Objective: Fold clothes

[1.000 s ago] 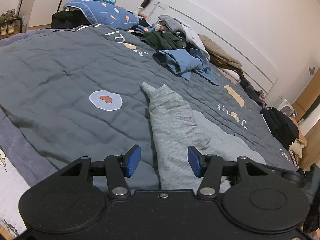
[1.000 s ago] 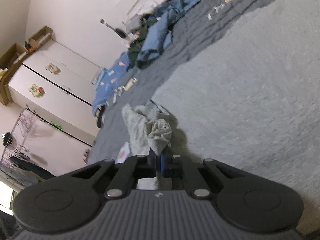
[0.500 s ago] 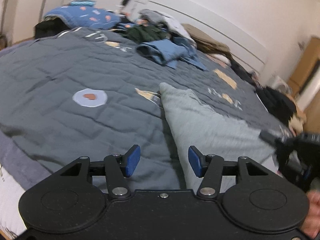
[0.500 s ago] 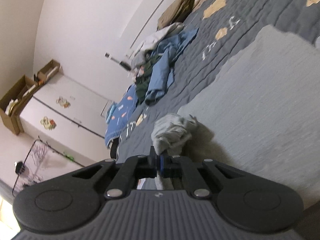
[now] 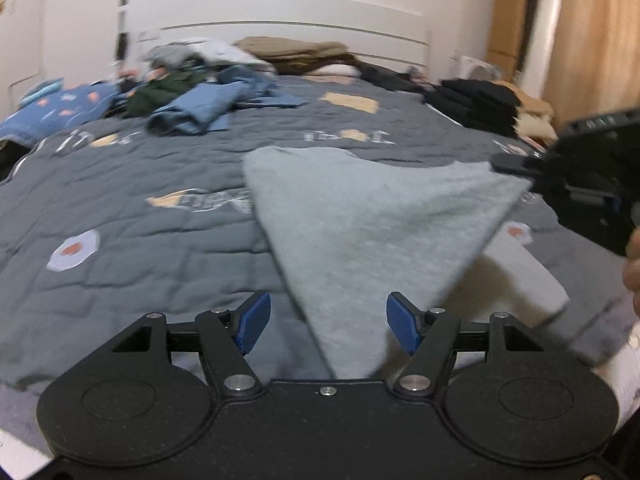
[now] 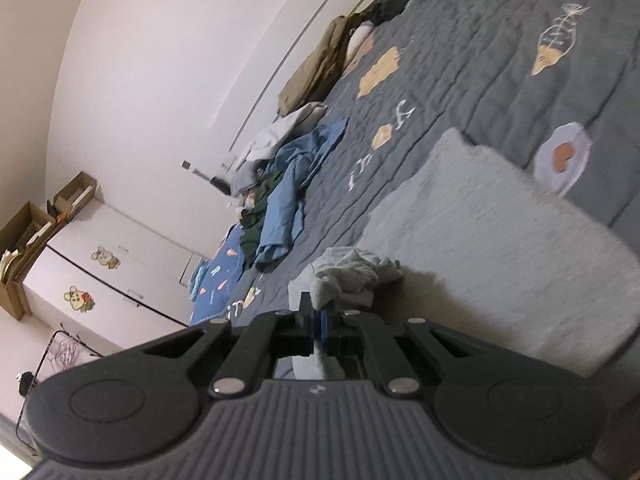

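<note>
A light grey garment [image 5: 372,220] lies on the dark grey quilt [image 5: 140,240], one corner lifted to the right so it forms a slanted sheet. My right gripper [image 5: 580,184] holds that corner. In the right wrist view the right gripper [image 6: 318,320] is shut on a bunched fold of the grey garment [image 6: 348,276], with the rest of it [image 6: 500,248] spread behind. My left gripper [image 5: 328,320] has its jaws opening. The garment's near point lies between the blue pads [image 5: 254,322], which do not press on it.
A heap of blue clothes [image 5: 200,108] and dark green ones lies at the back left. Brown folded clothes [image 5: 296,50] rest by the white headboard, a black stack [image 5: 476,104] at the back right. White wardrobe [image 6: 100,264] stands beyond the bed. A hand [image 5: 632,264] shows at right.
The left view has rolled level and swung toward the headboard, and its jaws stand wider. The right gripper has come into that view, lifting the grey corner up and across.
</note>
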Available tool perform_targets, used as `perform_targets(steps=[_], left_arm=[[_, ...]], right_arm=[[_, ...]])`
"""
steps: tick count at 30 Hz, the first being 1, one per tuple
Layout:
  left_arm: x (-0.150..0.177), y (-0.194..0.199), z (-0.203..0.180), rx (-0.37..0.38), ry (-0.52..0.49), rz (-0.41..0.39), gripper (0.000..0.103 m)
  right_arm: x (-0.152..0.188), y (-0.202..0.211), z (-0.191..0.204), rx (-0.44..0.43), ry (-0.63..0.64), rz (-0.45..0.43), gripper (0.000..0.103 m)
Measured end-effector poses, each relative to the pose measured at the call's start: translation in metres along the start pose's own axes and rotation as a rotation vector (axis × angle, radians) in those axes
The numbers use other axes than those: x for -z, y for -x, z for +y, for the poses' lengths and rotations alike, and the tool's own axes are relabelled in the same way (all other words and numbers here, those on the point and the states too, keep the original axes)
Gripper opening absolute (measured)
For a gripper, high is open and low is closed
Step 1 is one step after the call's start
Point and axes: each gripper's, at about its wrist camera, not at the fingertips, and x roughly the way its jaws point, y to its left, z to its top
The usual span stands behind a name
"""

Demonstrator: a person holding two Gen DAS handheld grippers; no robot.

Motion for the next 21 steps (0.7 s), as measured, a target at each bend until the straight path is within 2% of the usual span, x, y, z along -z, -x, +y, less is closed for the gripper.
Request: perform_targets(steps=[6,15,19,21], left_arm=[[0.006,-0.012,-0.038,0.006,-0.148,0.007,0.064],[0.023,-0.03,-0.081,-0.025,-0.388,0.024,0.064],[0.028,-0.034,-0.091,-0.071,-0.452,0.011,0.064],[0.03,-0.037,-0.094,-0.102,-0.481,0.004,0.064]], right_arm=[[-0.01,0.017,-0.018,0.03,-0.024,-0.021,0.003],[-0.028,0.044,-0.041,0.045,-0.057,-0.08,0.003],[-0.033,0.045,-0.051,0.066,-0.062,-0.065,0.003],[-0.033,0.04,-0.057,0.083,-0.061,-0.028,0.003]])
